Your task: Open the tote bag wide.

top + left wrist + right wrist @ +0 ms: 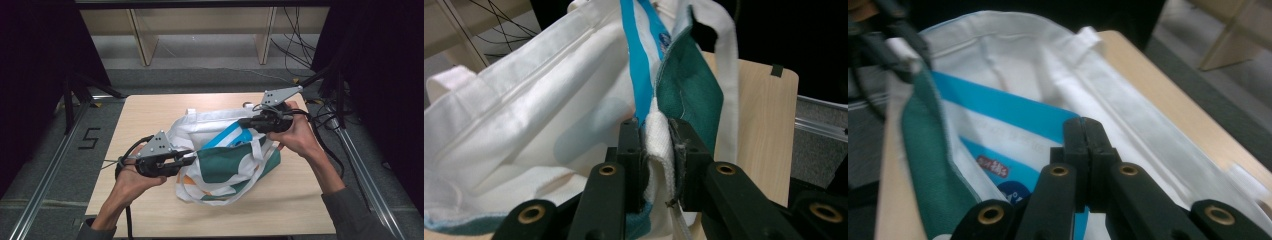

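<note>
A white tote bag [225, 167] with green and orange print lies on the wooden table [150, 115], its mouth held open. Inside it is a blue and white packet [231, 137]. My left gripper [192, 159] is at the bag's near-left rim, shut on the white strap [657, 145] beside the green cloth [694, 95]. My right gripper [242, 122] is at the far-right side of the mouth. In the right gripper view, the right gripper [1086, 127] has its jaws pressed together with nothing between them, just above the packet [998, 125] and the bag's white lining [1023, 55].
Metal rails [55, 160] run along both sides of the table. Wooden shelf legs [142, 37] stand behind it, and loose cables [300, 45] hang at the back right. A black "5" mark [89, 137] is on the floor at left.
</note>
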Demonstrator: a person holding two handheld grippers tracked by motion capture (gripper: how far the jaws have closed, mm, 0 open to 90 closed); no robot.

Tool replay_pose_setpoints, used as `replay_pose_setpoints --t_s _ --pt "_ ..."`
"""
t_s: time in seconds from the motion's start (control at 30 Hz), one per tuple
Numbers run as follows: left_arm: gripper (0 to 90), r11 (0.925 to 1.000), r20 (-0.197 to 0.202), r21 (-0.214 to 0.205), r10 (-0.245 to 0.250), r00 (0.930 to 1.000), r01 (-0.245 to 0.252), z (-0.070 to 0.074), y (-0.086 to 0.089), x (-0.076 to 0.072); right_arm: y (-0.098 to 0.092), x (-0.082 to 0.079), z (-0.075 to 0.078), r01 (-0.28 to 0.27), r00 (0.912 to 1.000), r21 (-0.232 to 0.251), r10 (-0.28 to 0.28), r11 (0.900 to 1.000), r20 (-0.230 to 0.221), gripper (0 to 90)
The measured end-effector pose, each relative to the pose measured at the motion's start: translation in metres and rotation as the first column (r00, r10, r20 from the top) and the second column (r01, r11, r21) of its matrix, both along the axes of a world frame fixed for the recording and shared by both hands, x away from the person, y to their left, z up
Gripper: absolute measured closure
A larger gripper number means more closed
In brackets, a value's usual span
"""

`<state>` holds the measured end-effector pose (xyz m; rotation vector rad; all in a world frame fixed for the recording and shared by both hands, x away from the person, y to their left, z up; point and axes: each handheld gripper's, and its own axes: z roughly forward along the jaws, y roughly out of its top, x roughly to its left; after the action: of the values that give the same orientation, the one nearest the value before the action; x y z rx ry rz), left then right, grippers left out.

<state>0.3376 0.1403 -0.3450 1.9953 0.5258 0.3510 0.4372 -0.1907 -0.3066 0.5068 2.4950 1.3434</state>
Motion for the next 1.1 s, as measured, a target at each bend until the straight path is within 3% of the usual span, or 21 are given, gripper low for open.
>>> replay_pose_setpoints --t_s 0.03,0.13,0.17,0.23,0.27,0.4,0.43,0.5,0.57,0.6,0.7,0.77,0.9,1.03,1.1 --pt "76.6 1.0 0.006 0.007 -0.006 1.0 0.006 0.001 0.001 -0.001 -0.001 0.002 0.0 0.015 0.9998 -0.002 -0.015 0.9999 -0.014 90.0" --pt "78.2 0.9988 0.012 0.038 -0.032 0.9994 0.031 0.0 0.001 -0.011 -0.002 0.006 -0.003 0.12 0.9928 -0.01 -0.12 0.9927 0.006 90.0" --pt "78.4 0.9976 0.019 0.053 -0.044 0.9988 0.043 -0.001 0.0 -0.014 -0.004 0.01 -0.003 0.131 0.9914 -0.003 -0.131 0.9914 -0.003 90.0" --pt "79.3 0.9956 -0.001 0.069 -0.064 0.9979 0.064 -0.01 -0.003 -0.018 -0.006 0.014 -0.004 0.164 0.9864 0.008 -0.163 0.9865 -0.018 90.0" --pt "79.6 0.9952 -0.012 0.074 -0.064 0.9979 0.065 -0.015 -0.005 -0.018 -0.008 0.017 -0.006 0.178 0.984 0.019 -0.178 0.9839 0.006 90.0" --pt "80.0 0.9928 -0.091 0.101 -0.057 0.9942 0.066 -0.054 -0.017 -0.014 -0.011 0.017 -0.008 0.185 0.9826 0.03 -0.185 0.9823 -0.019 90.0" --pt "80.0 0.9911 -0.097 0.118 -0.05 0.9941 0.061 -0.061 -0.02 -0.013 -0.012 0.017 -0.008 0.187 0.9822 0.029 -0.187 0.9819 -0.019 90.0" --pt "80.1 0.979 -0.122 0.196 -0.032 0.992 0.056 -0.086 -0.029 -0.009 -0.013 0.016 -0.008 0.192 0.9812 0.032 -0.191 0.9808 -0.025 90.0" --pt "80.1 0.9783 -0.153 0.198 -0.033 0.9876 0.063 -0.102 -0.035 0.0 -0.016 0.016 -0.008 0.188 0.9822 0.042 -0.188 0.9813 -0.007 90.0" --pt "80.2 0.9807 -0.176 0.191 -0.007 0.9843 0.041 -0.107 -0.036 0.003 -0.016 0.014 -0.009 0.191 0.9815 0.05 -0.19 0.9804 -0.025 90.0" --pt "80.2 0.9884 -0.19 0.151 0.012 0.9818 0.017 -0.109 -0.035 0.013 -0.02 0.01 -0.009 0.193 0.9811 0.085 -0.19 0.9776 -0.033 86.3" --pt "80.2 0.9892 -0.177 0.146 0.022 0.9839 0.004 -0.105 -0.034 0.013 -0.026 0.003 -0.006 0.177 0.9839 0.112 -0.179 0.9779 0.005 79.1" --pt "80.0 0.9911 -0.154 0.133 0.032 0.9875 -0.011 -0.098 -0.032 0.011 -0.052 -0.018 0.002 0.189 0.9807 0.195 -0.195 0.9625 0.012 72.0" --pt "80.0 0.9901 -0.156 0.14 0.031 0.9872 -0.009 -0.1 -0.035 0.013 -0.064 -0.035 -0.001 0.181 0.983 0.141 -0.184 0.9732 0.005 69.1" --pt "79.9 0.9867 -0.151 0.163 0.029 0.9882 -0.004 -0.102 -0.037 0.015 -0.066 -0.037 -0.01 0.207 0.9782 0.102 -0.208 0.9731 -0.001 70.0"
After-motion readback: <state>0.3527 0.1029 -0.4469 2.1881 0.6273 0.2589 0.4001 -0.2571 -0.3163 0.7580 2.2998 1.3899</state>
